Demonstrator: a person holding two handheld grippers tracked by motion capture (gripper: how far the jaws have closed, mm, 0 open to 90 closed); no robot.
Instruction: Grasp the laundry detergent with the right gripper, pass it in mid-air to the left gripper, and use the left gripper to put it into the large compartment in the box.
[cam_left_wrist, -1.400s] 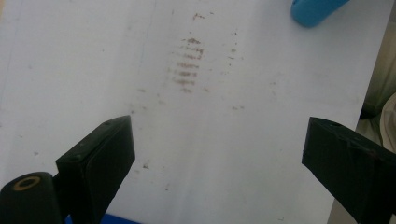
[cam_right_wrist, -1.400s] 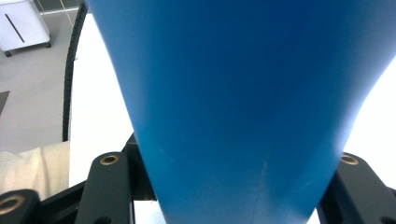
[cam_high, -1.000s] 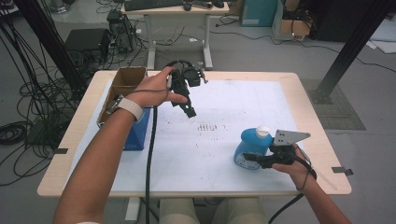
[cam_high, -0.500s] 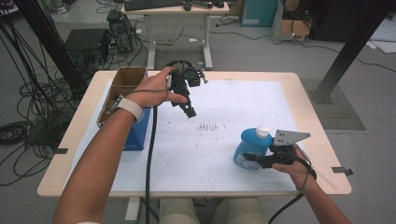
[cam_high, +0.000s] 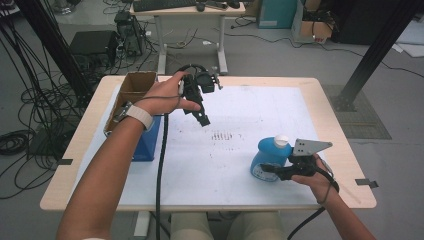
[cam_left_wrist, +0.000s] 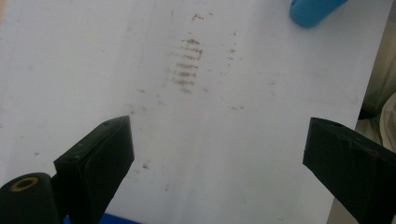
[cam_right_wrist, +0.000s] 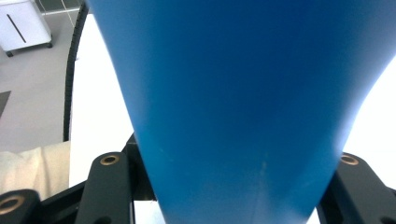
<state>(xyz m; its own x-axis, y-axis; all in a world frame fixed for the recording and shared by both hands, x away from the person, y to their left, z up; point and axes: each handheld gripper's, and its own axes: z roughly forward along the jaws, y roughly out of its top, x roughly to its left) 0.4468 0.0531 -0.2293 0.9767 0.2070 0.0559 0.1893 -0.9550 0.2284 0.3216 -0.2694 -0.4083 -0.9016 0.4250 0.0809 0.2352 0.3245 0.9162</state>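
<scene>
Bottle: blue plastic bottle (cam_high: 267, 161) with a white cap (cam_high: 281, 141) stands at the near right part of the surface, upright and leaning a little; in the right gripper view its blue body (cam_right_wrist: 243, 107) rises between the two black jaws
Right gripper: right gripper (cam_high: 272, 170) is closed on the lower part of the bottle, one jaw at each side of it; the grey three-cornered plate (cam_high: 310, 146) sits on top, and the person's hand (cam_high: 312, 175) holds it from the near right edge
Left gripper: left gripper (cam_high: 204, 119) is held in the air above the far middle of the surface and points down toward it; its jaws stand wide apart and have just been opening further, with nothing between them; in the left gripper view white sheet is seen between the jaws
Left hand: hand (cam_high: 167, 97) with a light wristband (cam_high: 141, 116) on the forearm; a black cable (cam_high: 161, 170) hangs from the gripper toward the near edge
Surface: pale wooden surface (cam_high: 345, 155) covered by a white sheet (cam_high: 220, 165); the sheet has a group of small brown marks (cam_high: 222, 135) near its middle, also visible in the left gripper view (cam_left_wrist: 189, 65)
Boxes: open cardboard box (cam_high: 131, 90) at the far left side, a blue box (cam_high: 149, 140) just beside it on the near side
Distance: the two grippers are well apart, the brown marks lie between them
</scene>
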